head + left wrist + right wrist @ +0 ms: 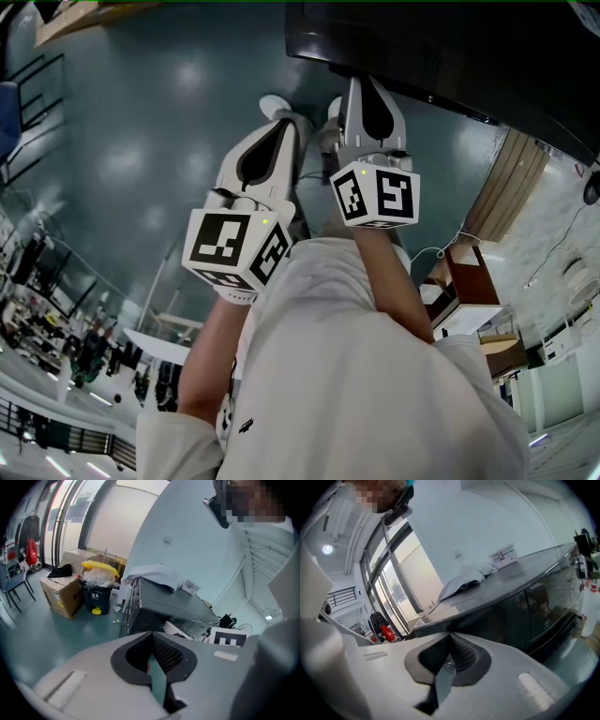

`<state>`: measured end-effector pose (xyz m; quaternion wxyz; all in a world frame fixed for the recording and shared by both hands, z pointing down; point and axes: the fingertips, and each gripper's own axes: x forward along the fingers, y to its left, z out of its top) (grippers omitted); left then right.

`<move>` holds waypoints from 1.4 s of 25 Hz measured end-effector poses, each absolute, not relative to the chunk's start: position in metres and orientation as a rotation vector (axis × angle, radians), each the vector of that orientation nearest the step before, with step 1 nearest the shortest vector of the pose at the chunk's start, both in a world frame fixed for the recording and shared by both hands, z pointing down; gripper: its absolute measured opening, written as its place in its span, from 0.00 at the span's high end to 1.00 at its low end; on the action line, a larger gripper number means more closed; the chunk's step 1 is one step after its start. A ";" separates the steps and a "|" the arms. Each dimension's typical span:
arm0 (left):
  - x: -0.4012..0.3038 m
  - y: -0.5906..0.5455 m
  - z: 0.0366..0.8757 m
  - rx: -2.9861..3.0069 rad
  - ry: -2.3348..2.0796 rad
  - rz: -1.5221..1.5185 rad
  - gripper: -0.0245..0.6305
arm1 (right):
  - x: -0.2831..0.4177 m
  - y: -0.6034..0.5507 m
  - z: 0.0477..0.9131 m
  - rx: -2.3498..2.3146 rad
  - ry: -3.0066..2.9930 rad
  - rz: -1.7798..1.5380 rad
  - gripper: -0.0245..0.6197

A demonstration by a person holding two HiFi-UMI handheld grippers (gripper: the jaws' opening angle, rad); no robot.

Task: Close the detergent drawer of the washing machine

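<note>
1. Both tongs are pressed together with nothing pinched. In the left gripper view, the left gripper (151, 634) has its dark ribbed pads meeting at the tips. In the right gripper view, the right gripper (450, 634) shows the same.
2. From the head view, the left gripper (281, 117) and right gripper (367, 89) are side by side, close to the person's white shirt (356, 375). They are well above a teal floor (141, 122). Each carries its marker cube (234, 248).
3. Beyond the left tongs stands the grey washing machine (164, 599), apart from the tips. A white cloth (154, 576) is draped on its top.
4. Near the machine's front a pale piece (174, 628) juts out. Whether this is the detergent drawer cannot be told.
5. Seen past the right tongs, the washing machine (520, 606) shows a flat top and a dark glossy front, not touched by the tips.
6. Left of the machine are a black bin (97, 597) with a yellow lid and, just beside it, a cardboard box (61, 595).
</note>
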<state>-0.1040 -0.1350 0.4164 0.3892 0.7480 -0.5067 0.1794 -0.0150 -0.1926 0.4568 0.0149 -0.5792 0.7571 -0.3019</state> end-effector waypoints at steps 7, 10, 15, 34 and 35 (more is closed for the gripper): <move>-0.103 -0.133 0.415 1.909 -1.294 0.458 0.94 | -0.016 -0.192 0.459 -1.752 2.399 -0.938 0.96; -0.101 -0.133 0.413 1.921 -1.293 0.455 0.94 | -0.016 -0.192 0.459 -1.733 2.417 -0.943 0.96; -0.100 -0.128 0.405 1.934 -1.296 0.459 0.94 | -0.019 -0.190 0.461 -1.653 2.514 -0.954 0.96; -0.089 -0.116 0.342 2.034 -1.345 0.428 0.94 | -0.016 -0.168 0.446 -1.245 2.891 -1.106 0.95; -0.089 -0.116 0.339 2.038 -1.347 0.420 0.94 | -0.014 -0.165 0.441 -1.246 2.901 -1.094 0.95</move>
